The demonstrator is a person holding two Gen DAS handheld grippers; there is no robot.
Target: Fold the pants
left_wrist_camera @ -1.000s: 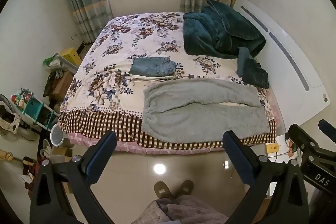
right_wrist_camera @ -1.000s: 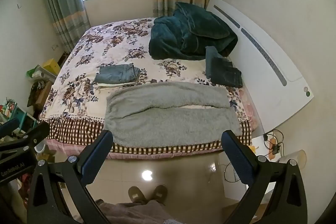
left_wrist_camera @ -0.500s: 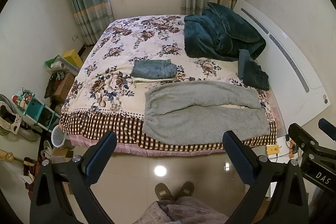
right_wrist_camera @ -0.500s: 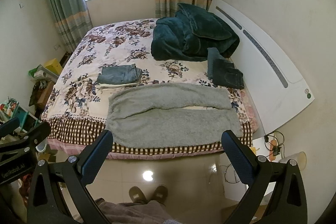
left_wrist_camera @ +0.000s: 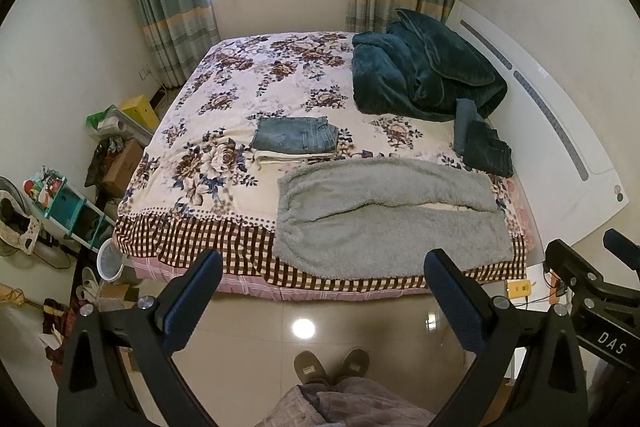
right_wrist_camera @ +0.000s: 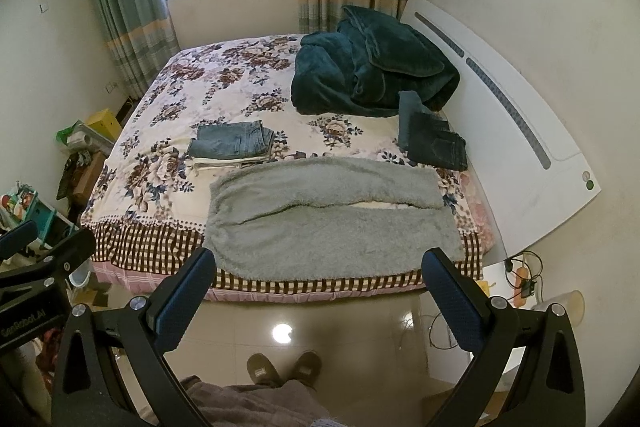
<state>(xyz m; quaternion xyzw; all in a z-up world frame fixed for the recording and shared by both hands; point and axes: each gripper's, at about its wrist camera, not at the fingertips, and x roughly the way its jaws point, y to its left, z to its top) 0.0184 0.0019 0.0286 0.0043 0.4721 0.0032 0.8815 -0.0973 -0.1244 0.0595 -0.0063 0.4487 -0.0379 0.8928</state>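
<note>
Grey fleece pants [left_wrist_camera: 390, 217] [right_wrist_camera: 332, 217]: spread flat at the near edge of the bed [left_wrist_camera: 240, 99], centre-right of frame, legs lying side by side and pointing right, hem edge overhanging the checked border.
Left gripper [left_wrist_camera: 322, 297]: lower frame, fingers wide apart, empty, held over the tiled floor [left_wrist_camera: 248, 359], well apart from the pants.
Right gripper [right_wrist_camera: 320, 295]: lower frame, fingers wide apart, empty, likewise short of the bed.
Folded blue jeans [left_wrist_camera: 296, 135]: mid-frame, on a pale folded garment, just behind the pants.
Dark jeans [left_wrist_camera: 484, 143]: right, near the headboard [left_wrist_camera: 560, 147].
Teal blanket [left_wrist_camera: 420, 75]: bunched, upper right.
</note>
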